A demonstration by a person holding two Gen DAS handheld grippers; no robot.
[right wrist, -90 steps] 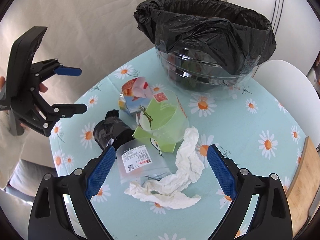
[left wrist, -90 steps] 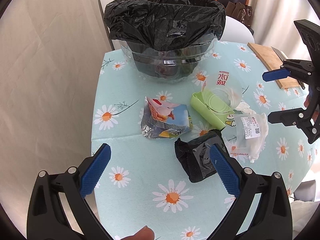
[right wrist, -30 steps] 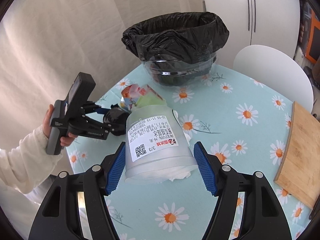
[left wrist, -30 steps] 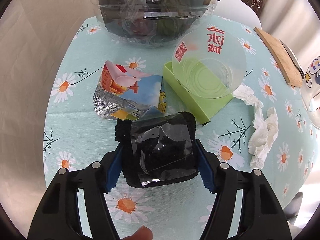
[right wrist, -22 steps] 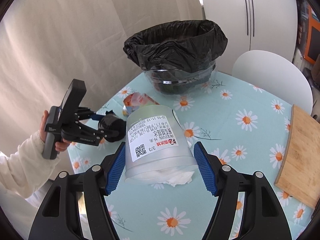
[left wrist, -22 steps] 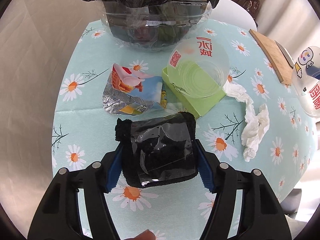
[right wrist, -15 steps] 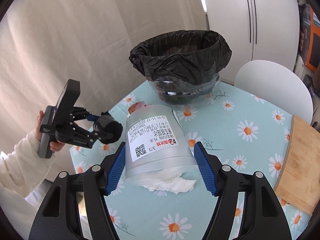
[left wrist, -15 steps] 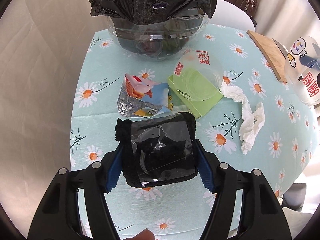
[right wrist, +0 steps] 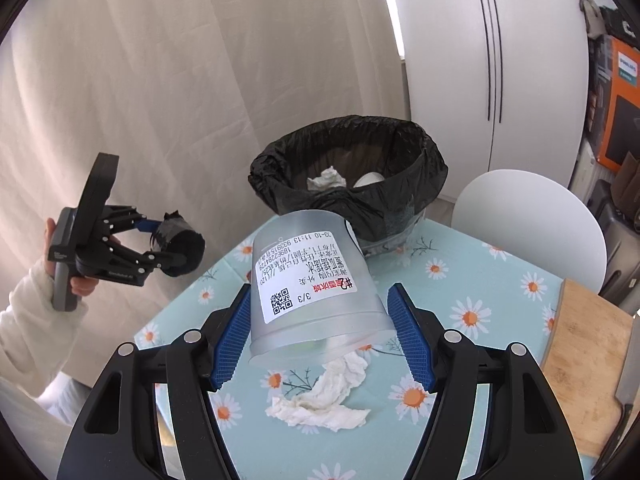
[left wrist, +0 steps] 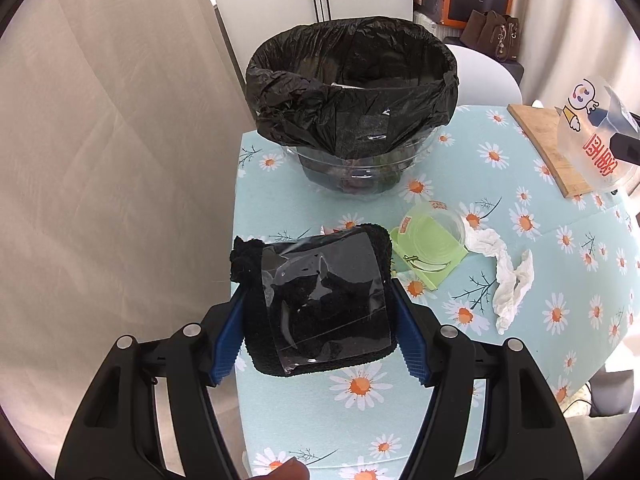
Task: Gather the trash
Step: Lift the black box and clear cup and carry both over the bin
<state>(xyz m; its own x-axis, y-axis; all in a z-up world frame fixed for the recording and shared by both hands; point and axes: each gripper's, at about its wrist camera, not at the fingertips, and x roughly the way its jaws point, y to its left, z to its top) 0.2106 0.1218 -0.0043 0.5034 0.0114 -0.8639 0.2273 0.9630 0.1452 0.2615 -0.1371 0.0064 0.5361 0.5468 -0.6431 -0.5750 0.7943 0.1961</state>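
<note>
The trash bin (left wrist: 352,92), lined with a black bag and standing at the table's far edge, lay straight ahead of and below both claws, its mouth open upward. The right gripper (right wrist: 320,330) clamped a frosted plastic cup (right wrist: 308,284) lying on its side, seemingly nearer the bin, while the left gripper (left wrist: 318,332) clamped a black wrapped bundle (left wrist: 316,296), both lifted clear of the table (left wrist: 500,264). The bundle hid part of the green tray (left wrist: 428,252), and the bin's depths stayed mostly dark.
</note>
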